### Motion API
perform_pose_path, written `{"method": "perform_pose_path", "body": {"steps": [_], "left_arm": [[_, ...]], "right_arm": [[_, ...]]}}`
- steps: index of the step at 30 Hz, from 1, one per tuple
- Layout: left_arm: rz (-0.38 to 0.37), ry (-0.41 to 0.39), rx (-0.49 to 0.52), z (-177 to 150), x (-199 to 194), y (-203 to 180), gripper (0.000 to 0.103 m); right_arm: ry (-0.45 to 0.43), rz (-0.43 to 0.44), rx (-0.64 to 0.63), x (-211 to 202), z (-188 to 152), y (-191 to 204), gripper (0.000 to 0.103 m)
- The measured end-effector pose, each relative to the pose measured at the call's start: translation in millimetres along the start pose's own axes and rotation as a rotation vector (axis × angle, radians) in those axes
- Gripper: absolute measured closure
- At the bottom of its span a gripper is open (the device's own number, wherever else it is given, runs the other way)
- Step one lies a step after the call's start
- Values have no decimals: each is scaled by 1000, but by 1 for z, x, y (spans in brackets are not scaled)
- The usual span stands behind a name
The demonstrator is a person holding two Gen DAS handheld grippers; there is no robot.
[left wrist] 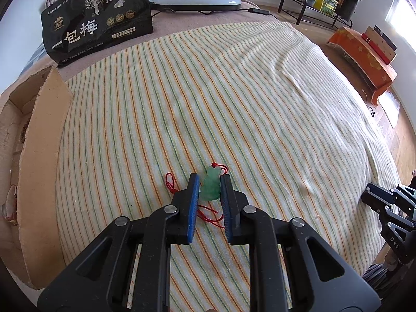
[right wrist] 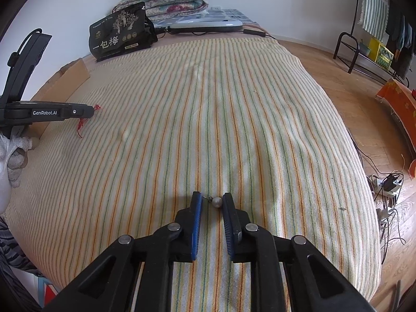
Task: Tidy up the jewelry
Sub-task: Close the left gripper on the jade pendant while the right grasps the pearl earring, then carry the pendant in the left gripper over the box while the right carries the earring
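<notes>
In the left wrist view a green jade pendant (left wrist: pixel 211 185) on a red cord (left wrist: pixel 171 183) lies on the striped blanket (left wrist: pixel 208 91). My left gripper (left wrist: pixel 210 182) has its blue-padded jaws around the pendant, touching or nearly touching its sides. In the right wrist view a pearl earring (right wrist: pixel 216 201) with a short metal post lies on the blanket between the tips of my right gripper (right wrist: pixel 212 199). The pearl sits against the right pad, with a gap to the left pad. The left gripper also shows in the right wrist view (right wrist: pixel 88 111), the red cord (right wrist: pixel 81 126) hanging by it.
An open cardboard box (left wrist: pixel 39 135) stands at the blanket's left edge. A black printed bag (left wrist: pixel 98 18) and a white device (left wrist: pixel 195 0) lie at the far end. Wooden floor, a metal rack (right wrist: pixel 364 52) and cables (right wrist: pixel 387 184) lie to the right.
</notes>
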State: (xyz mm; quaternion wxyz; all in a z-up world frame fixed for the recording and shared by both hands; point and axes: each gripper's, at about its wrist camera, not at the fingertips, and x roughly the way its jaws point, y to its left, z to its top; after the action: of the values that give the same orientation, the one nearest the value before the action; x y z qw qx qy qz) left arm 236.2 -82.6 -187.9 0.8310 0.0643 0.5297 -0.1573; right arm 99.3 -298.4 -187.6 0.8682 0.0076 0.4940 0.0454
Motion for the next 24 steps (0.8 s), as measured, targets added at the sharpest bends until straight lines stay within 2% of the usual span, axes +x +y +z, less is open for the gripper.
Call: {"method": "perform_pose_path", "body": {"steps": [8, 24], "left_arm": [[-15, -46, -22, 3, -21, 7, 88], [-33, -206, -107, 17, -90, 46, 88]], "right_arm": [[-49, 7, -26, -15, 11, 12, 88], [-174, 83, -82, -54, 54, 57, 88]]}}
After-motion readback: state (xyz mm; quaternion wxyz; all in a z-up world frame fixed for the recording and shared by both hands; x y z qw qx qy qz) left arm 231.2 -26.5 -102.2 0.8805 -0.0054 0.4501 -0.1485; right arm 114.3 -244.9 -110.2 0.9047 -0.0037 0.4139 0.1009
